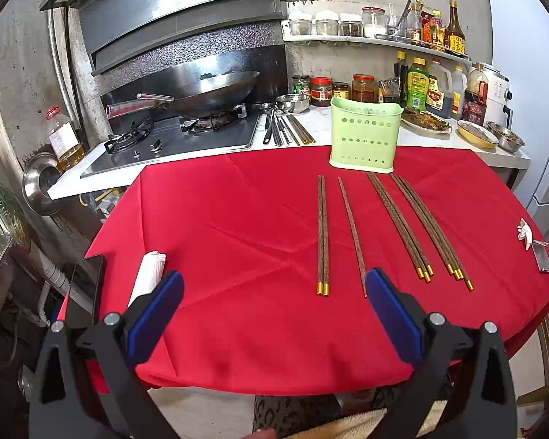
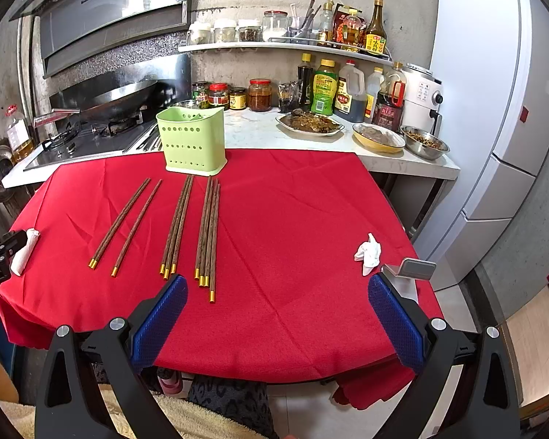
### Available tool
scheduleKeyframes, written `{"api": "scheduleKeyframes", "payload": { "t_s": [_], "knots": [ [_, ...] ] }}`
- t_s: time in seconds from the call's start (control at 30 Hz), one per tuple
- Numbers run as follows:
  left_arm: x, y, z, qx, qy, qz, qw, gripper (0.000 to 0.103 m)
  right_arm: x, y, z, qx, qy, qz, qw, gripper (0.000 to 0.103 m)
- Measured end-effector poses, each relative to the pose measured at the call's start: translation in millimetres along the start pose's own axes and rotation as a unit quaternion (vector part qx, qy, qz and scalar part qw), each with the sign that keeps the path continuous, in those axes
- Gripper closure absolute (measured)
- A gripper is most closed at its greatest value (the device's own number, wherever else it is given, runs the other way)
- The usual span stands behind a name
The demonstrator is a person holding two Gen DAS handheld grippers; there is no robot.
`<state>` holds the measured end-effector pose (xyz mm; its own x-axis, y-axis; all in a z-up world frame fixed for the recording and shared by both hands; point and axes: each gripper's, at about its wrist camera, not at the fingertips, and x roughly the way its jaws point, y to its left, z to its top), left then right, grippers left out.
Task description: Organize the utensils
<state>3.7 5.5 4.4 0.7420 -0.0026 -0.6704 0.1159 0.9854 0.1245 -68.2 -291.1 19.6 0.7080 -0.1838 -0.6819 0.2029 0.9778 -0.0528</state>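
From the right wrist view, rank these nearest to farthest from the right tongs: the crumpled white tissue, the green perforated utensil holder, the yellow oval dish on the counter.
1. Crumpled white tissue: on the red cloth, just beyond the right tongs, to their right.
2. Green perforated utensil holder: at the table's far edge, to the left.
3. Yellow oval dish: on the counter behind the table, to the right.
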Motion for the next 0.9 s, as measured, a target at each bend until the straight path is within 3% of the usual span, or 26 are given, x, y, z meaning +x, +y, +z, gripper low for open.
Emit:
{"api": "scheduleKeyframes", "payload": {
  "t_s": [0.3,0.67,0.8,0.9],
  "knots": [
    [6,3,-1,-0.006,0.004,0.004,1.0000,0.006,7,3,-1,0.001,0.001,0.010,1.000,0.006],
    [43,-3,-10,0.007,0.013,-0.010,0.9998,0.006,55,25,-5,-0.019,0.006,0.039,0.999,0.006],
    [53,-3,-12,0.006,0.013,-0.010,0.9998,0.006,68,30,-8,-0.027,-0.015,0.035,0.999,0.006],
    [63,-3,-13,0.005,0.017,-0.004,0.9998,0.006,84,38,-14,-0.040,0.004,0.056,0.998,0.006]
  ]
}}
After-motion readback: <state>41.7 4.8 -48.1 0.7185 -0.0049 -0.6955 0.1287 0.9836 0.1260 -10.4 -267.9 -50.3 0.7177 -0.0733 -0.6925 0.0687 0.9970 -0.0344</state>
